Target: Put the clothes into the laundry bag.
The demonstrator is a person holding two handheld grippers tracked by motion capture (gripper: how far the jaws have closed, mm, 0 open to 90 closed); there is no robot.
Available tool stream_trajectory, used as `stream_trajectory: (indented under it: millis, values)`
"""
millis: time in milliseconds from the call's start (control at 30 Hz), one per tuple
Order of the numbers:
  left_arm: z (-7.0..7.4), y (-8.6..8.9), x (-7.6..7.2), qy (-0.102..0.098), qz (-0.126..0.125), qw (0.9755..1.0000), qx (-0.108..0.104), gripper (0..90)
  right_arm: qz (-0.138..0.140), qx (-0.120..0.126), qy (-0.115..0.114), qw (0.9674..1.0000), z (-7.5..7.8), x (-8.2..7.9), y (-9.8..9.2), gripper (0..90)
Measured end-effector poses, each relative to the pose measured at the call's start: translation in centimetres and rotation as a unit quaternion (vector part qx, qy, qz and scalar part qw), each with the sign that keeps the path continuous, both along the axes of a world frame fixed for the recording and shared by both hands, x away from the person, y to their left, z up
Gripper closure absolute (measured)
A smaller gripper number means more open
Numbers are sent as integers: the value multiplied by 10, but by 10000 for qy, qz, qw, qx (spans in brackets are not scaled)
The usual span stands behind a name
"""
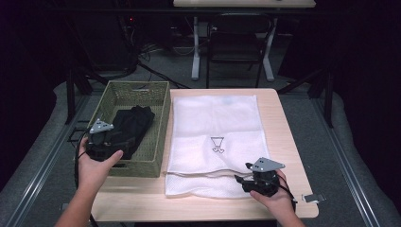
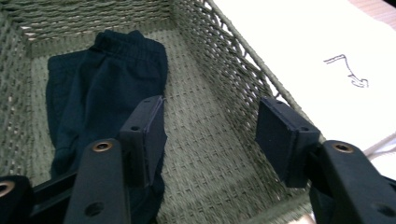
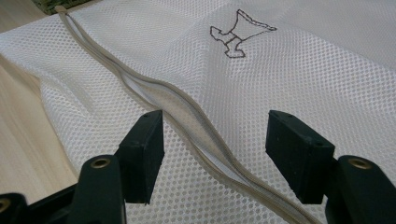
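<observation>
Dark garment (image 1: 131, 126) lies folded and rumpled on the floor of the woven basket (image 1: 159, 124), at the table's left. Left gripper (image 1: 105, 137) hangs over the basket's near end, jaws wide, nothing between them. Left gripper view shows the garment (image 2: 98, 98) as navy with a ribbed band at its far end, detail lost from above. White mesh bag (image 1: 215, 142) lies flat at centre. Right gripper (image 1: 246, 177) sits at its near edge, jaws wide, straddling the beige zipper strip (image 3: 187, 121), not pinching it. Right gripper view resolves the mesh weave and stitched emblem (image 3: 236, 35).
</observation>
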State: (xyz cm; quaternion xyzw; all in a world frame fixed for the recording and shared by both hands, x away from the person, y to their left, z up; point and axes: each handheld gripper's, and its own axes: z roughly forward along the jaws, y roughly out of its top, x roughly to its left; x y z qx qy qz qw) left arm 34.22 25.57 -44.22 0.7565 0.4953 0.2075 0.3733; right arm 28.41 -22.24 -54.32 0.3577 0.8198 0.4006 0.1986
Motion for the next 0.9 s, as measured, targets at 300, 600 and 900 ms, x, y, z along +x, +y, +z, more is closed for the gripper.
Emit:
stream_trajectory:
  millis: [300,600,900]
  values:
    - [4,-1,15,129,79,9996,230,393,-16,3,14,10000,0,0,0,372]
    - [2,-1,35,382,180,9981,438,393,-10,-3,12,10000,0,0,0,372]
    - [-1,1,46,556,303,9971,413,393,0,-4,12,10000,0,0,0,372]
